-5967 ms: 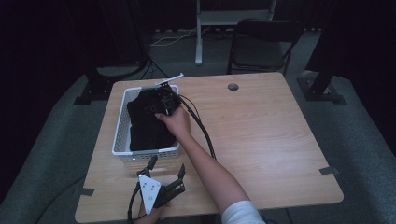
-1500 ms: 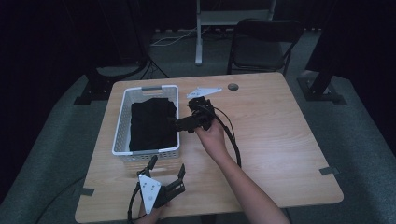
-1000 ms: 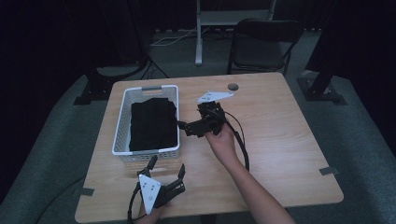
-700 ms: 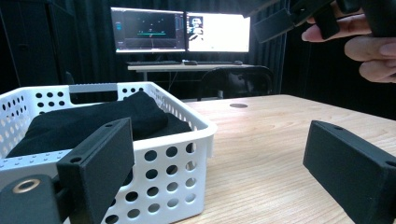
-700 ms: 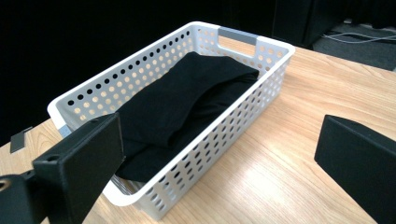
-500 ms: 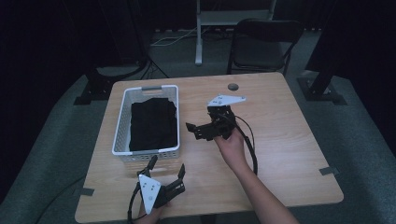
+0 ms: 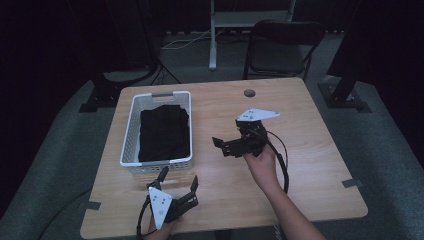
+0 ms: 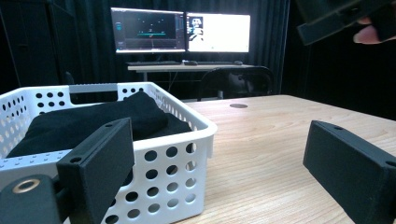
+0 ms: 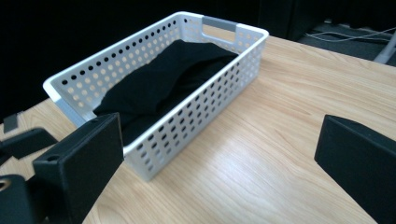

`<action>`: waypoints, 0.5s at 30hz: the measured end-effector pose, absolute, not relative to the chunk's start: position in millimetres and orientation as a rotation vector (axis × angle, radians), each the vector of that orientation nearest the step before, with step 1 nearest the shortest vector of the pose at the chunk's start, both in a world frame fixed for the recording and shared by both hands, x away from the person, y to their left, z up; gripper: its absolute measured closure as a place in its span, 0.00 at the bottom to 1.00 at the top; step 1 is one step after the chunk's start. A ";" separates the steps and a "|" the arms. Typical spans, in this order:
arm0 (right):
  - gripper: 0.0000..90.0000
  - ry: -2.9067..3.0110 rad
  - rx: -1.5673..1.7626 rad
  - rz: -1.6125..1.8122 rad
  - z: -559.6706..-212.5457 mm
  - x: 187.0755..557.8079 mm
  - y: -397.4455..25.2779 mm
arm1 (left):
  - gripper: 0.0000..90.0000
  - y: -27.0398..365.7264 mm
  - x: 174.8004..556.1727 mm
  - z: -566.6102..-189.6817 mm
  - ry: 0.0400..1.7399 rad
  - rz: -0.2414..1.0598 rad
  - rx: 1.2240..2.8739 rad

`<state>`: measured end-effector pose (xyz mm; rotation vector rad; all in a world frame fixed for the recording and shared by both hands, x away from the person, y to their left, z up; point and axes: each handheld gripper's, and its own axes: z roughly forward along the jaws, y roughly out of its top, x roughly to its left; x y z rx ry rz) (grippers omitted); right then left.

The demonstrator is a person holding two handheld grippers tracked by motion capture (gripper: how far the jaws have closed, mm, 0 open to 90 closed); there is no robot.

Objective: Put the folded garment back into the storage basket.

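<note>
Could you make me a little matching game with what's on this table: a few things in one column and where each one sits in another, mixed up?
Things:
1. black cloth
2. white basket
3. left gripper
4. right gripper

Places:
A. on the table's left half
B. held above the middle of the table, jaws open
C. folded inside the basket
D. at the near table edge, jaws open

Pairs: 1-C, 2-A, 3-D, 4-B
</note>
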<state>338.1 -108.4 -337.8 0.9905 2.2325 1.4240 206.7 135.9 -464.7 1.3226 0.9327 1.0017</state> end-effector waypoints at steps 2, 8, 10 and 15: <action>0.01 2.229 0.993 1.411 -338.6 334.2 -113.4 | 0.11 136.1 206.6 -464.7 0.933 1.003 1.325; 0.01 2.206 1.028 1.395 -342.1 329.3 -130.7 | 0.11 136.1 206.7 -464.7 0.932 1.004 1.326; 0.01 2.204 1.040 1.396 -342.8 328.2 -135.9 | 0.11 136.1 206.7 -464.7 0.932 1.004 1.325; 0.01 2.191 1.057 1.383 -345.4 322.5 -146.7 | 0.11 136.1 206.6 -464.7 0.932 1.004 1.325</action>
